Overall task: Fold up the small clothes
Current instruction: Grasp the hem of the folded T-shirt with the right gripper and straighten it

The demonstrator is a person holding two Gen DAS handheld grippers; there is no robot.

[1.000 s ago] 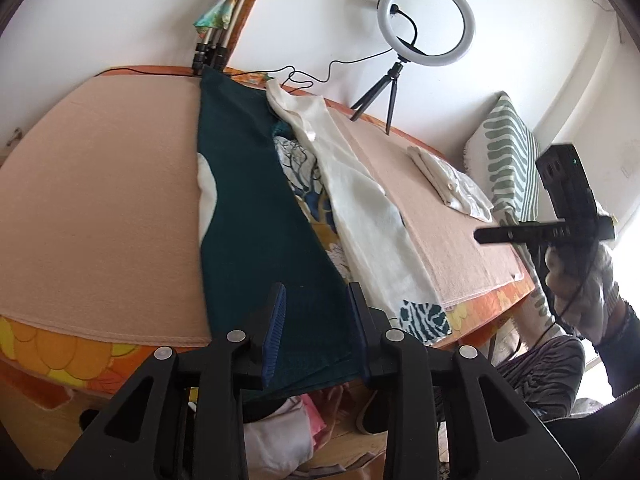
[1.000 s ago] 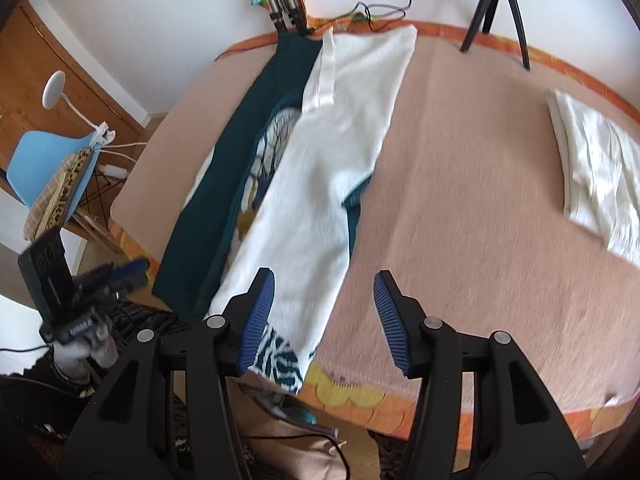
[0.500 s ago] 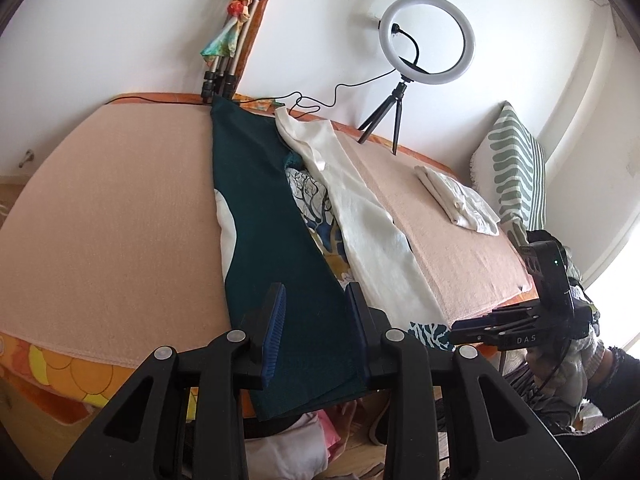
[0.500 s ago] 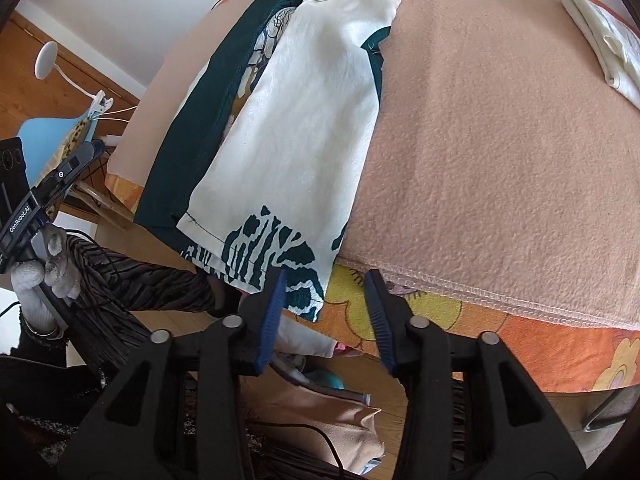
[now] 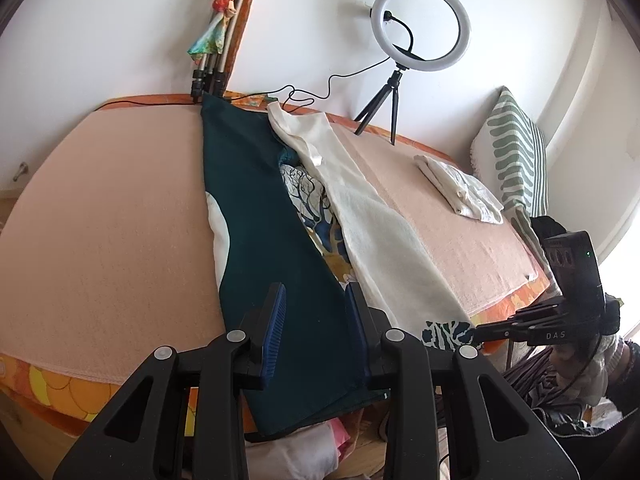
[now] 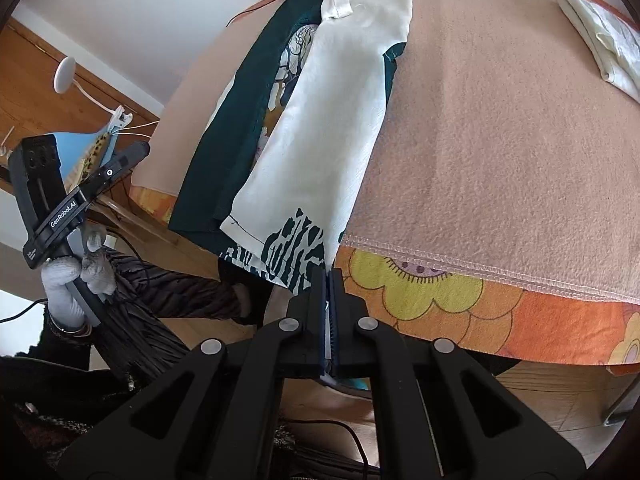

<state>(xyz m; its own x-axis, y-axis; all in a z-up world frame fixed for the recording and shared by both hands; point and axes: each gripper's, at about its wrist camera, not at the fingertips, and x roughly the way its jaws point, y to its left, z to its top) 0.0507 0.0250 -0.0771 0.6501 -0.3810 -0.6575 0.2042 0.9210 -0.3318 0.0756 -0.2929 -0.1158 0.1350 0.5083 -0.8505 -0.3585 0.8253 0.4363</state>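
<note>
White cloth with a dark teal print at its hem, the garment (image 6: 336,120) lies lengthwise down the table and hangs over the near edge, straight ahead of the right tool (image 6: 329,280). That tool is clenched on the printed hem corner, its blue pads pressed together with a sliver of fabric between them. Left of the white panel, a dark teal part (image 5: 260,240) of the clothing stretches away from the left tool (image 5: 316,320), which hovers over its near end with its jaws spread apart and gripping nothing. Between the teal and white parts a patterned lining with tree shapes (image 5: 308,196) shows.

Under the clothing a peach blanket (image 6: 500,140) covers the table, and beneath it an orange flowered cloth (image 6: 460,300) peeks out along the near edge, just right of the right tool. Far ahead and to the right, a folded white item (image 5: 460,188) rests on the blanket. At the far edge stand a ring light on a small tripod (image 5: 420,28) and a bundle of folded tripods (image 5: 216,52) against the white wall. A green-striped cushion (image 5: 516,152) leans at the far right. Left of the right tool, a wooden door and a blue chair (image 6: 80,144) show behind the gloved left hand (image 6: 72,276).
</note>
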